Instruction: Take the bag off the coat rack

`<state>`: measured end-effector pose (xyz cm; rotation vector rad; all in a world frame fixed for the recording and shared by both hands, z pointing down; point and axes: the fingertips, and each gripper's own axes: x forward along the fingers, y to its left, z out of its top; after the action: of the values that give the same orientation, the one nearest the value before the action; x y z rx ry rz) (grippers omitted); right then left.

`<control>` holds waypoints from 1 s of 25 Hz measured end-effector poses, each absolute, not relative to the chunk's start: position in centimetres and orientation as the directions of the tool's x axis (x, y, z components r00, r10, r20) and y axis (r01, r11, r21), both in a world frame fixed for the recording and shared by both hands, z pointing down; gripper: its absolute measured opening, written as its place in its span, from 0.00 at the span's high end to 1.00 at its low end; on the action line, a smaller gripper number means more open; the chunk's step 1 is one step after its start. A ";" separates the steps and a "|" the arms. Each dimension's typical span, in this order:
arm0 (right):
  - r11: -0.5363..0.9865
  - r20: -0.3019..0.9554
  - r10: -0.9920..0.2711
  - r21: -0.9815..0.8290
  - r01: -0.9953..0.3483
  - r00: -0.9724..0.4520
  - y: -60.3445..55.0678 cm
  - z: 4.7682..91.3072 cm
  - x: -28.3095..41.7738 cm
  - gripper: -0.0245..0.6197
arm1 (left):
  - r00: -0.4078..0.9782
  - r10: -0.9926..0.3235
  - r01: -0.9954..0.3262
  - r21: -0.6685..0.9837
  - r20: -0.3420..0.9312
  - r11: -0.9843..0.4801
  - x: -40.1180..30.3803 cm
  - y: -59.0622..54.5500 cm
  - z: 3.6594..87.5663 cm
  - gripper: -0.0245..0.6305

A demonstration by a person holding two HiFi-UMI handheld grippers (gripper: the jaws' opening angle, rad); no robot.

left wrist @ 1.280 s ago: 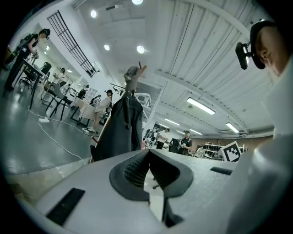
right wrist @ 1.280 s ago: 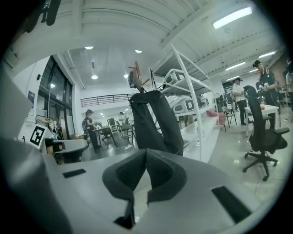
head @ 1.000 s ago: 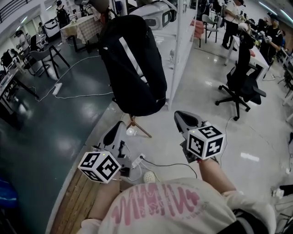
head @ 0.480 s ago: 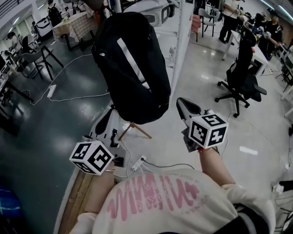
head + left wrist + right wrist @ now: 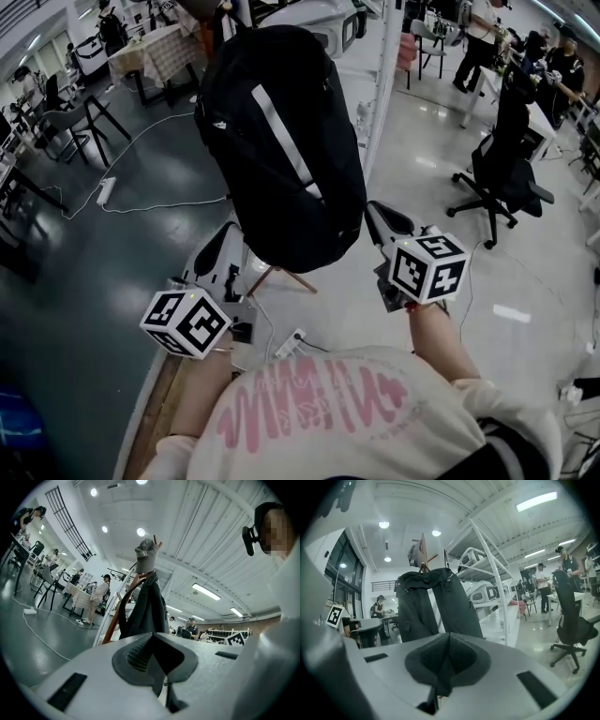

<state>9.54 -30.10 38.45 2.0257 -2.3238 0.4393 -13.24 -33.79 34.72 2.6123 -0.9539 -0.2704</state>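
Note:
A black backpack (image 5: 281,150) with a white stripe hangs from a wooden coat rack, whose splayed legs (image 5: 286,275) show beneath it. My left gripper (image 5: 222,251) is shut and empty, just below and left of the bag's bottom. Beside the bag's lower right edge my right gripper (image 5: 379,216) is also shut and empty. In the left gripper view the bag (image 5: 149,606) hangs ahead of the closed gripper (image 5: 152,637), with a grey cap (image 5: 146,557) on the rack's top. In the right gripper view the bag (image 5: 436,604) and rack top (image 5: 423,550) stand ahead of the closed gripper (image 5: 449,637).
A white metal shelf frame (image 5: 382,84) stands right behind the bag. A black office chair (image 5: 511,159) is on the right. A power strip with cables (image 5: 292,339) lies on the floor near my feet. Tables, chairs and people fill the background.
The bag now looks larger and nearer in the head view. Both grippers have come closer to its lower edge; the left one shifted left. Both stayed shut.

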 end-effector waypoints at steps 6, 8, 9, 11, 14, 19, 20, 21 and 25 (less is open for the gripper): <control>0.133 0.191 -0.967 -0.189 -0.973 -0.169 -31.6 37.7 9.0 0.95 | 0.754 -0.653 -0.589 0.372 -0.067 -0.718 -13.6 -34.9 33.9 0.96; 0.138 0.178 -0.969 -0.188 -0.972 -0.172 -31.8 37.2 9.1 0.95 | 0.751 -0.656 -0.592 0.364 -0.074 -0.719 -13.8 -34.8 33.6 0.96; 0.141 0.171 -0.970 -0.187 -0.972 -0.174 -31.9 36.9 9.3 0.95 | 0.748 -0.659 -0.597 0.358 -0.075 -0.718 -13.9 -34.8 33.6 0.96; 0.143 0.151 -0.973 -0.188 -0.972 -0.173 -32.4 36.1 9.9 0.95 | 0.741 -0.669 -0.609 0.354 -0.066 -0.710 -14.3 -35.0 33.8 0.96; 0.145 0.117 -0.978 -0.201 -0.969 -0.170 -33.1 34.8 11.4 0.95 | 0.718 -0.693 -0.630 0.367 -0.059 -0.684 -15.0 -35.4 34.3 0.96; 0.196 0.085 -0.972 -0.220 -0.956 -0.219 -35.2 33.0 12.5 0.95 | 0.681 -0.728 -0.658 0.373 -0.076 -0.654 -15.2 -36.9 33.6 0.96; 0.211 0.081 -0.969 -0.222 -0.952 -0.234 -35.7 32.7 12.7 0.95 | 0.674 -0.735 -0.663 0.375 -0.078 -0.648 -15.3 -37.1 33.4 0.96; 0.227 0.076 -0.966 -0.224 -0.948 -0.249 -36.2 32.4 12.9 0.95 | 0.666 -0.741 -0.669 0.375 -0.080 -0.642 -15.3 -37.4 33.3 0.96; 0.293 0.039 -0.950 -0.225 -0.929 -0.309 -39.2 30.3 13.7 0.95 | 0.615 -0.783 -0.703 0.389 -0.088 -0.596 -15.5 -38.7 32.9 0.96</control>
<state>13.70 -39.20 30.28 1.9014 -2.6065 0.3352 -15.54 -38.66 32.88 2.5261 -1.2003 -0.3600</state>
